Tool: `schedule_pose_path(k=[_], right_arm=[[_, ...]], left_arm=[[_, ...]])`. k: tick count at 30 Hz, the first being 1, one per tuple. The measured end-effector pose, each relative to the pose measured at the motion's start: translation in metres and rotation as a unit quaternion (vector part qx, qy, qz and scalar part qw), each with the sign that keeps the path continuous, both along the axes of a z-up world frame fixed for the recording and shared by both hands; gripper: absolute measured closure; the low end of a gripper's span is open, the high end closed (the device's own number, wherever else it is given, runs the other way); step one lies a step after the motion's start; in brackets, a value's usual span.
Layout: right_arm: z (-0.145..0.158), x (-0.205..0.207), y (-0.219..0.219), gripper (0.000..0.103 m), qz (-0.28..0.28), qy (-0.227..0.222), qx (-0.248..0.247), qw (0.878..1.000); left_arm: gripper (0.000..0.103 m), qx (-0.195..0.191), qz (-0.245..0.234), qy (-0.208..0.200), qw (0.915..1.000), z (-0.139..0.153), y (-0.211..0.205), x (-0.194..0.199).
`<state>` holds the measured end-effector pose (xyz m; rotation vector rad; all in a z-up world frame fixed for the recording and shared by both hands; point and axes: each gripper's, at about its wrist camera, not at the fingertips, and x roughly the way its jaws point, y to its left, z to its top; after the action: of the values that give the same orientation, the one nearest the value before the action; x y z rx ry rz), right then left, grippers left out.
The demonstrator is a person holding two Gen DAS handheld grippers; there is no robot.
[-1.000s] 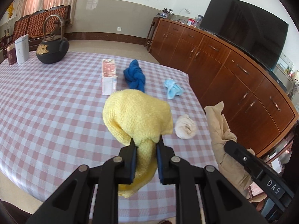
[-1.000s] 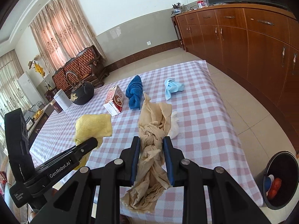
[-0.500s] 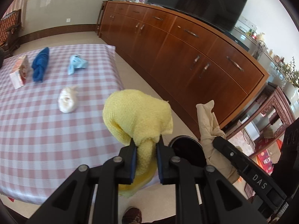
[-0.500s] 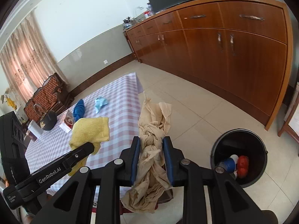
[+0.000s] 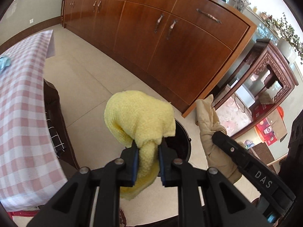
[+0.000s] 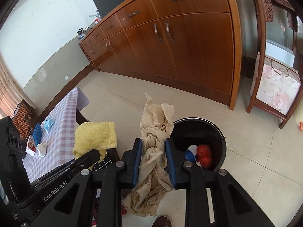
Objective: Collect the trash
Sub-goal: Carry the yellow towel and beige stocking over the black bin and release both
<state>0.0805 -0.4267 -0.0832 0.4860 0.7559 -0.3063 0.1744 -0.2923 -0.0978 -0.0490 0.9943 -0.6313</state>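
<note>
My left gripper (image 5: 147, 147) is shut on a bunched yellow towel (image 5: 140, 119) that hangs over the floor, just in front of the black bin (image 5: 183, 143). Beside it my right gripper (image 6: 153, 145) is shut on a knotted beige cloth (image 6: 155, 130), held left of the round black bin (image 6: 214, 128) on the tiles. Inside that bin lie red, white and blue items (image 6: 198, 153). The beige cloth (image 5: 210, 121) also shows in the left wrist view, and the yellow towel (image 6: 94, 136) in the right wrist view.
The checked table (image 6: 60, 130) lies to the left, with a blue cloth (image 6: 37, 134), a light-blue cloth (image 6: 48, 123), a white wad (image 6: 42, 147) and a small carton (image 6: 31, 145) on it. A long wooden sideboard (image 6: 170, 43) runs behind the bin. A carved stand (image 6: 274, 60) is at right.
Both grippers have swung away from the table toward the right, each still holding its cloth. The bin, at the frame edge before, now sits right in front of them.
</note>
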Motion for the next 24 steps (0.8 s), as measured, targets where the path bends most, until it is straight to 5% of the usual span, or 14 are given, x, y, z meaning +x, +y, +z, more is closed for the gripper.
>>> schedule_pose_path(k=[13,24], right_arm=[[-0.056,0.016,-0.083,0.076,-0.058,0.066,0.053,0.995],[-0.092,0.042,-0.111,0.072,-0.079,0.098,0.094,0.988]], left_arm=[[0.084,0.042,-0.029,0.046,0.9976,-0.044,-0.058,0.015],[0.076,0.060,-0.028,0.068,0.9955,-0.072,-0.078,0.032]])
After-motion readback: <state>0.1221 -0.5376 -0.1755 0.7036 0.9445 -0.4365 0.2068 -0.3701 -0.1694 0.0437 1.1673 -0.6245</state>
